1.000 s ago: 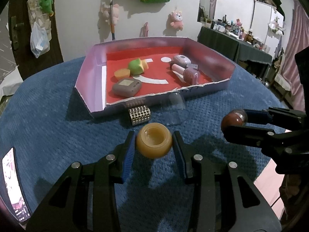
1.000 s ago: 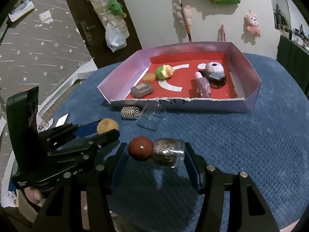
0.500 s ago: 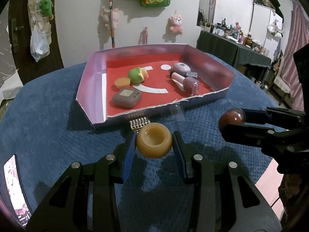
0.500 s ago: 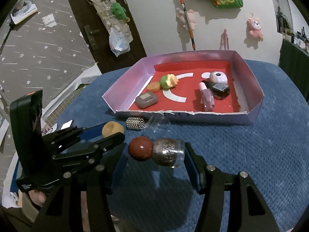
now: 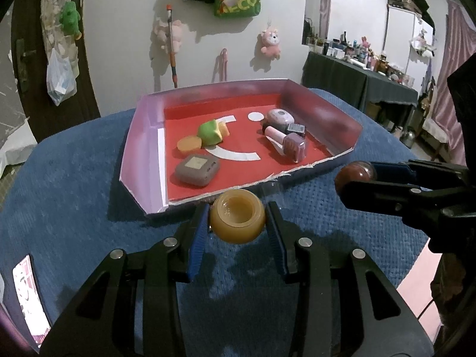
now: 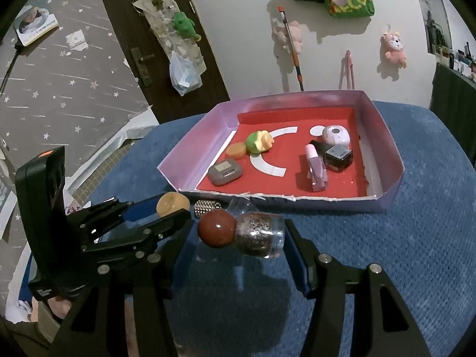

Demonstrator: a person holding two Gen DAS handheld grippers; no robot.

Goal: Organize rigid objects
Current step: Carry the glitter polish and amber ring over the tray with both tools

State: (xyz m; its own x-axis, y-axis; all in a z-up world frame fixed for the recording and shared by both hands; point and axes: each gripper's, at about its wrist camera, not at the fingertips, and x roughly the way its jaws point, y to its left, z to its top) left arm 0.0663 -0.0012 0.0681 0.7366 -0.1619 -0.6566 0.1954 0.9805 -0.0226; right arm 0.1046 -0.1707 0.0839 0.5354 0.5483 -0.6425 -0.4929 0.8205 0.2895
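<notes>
**Both grippers loaded near the tray**

The left gripper (image 5: 237, 223) is clamped on a small amber jar (image 5: 237, 219), just near of the purple tray (image 5: 142, 145). To its right, the right gripper (image 6: 241, 232) is clamped on a round-capped glitter bottle (image 6: 255, 233), held sideways above the blue tablecloth (image 6: 401, 253).

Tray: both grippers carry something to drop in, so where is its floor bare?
Tray: bare red floor along the near edge between grey case and pink bottle, and along the far wall. Crowded at right by the bottles, and at left by the green toy.
</notes>
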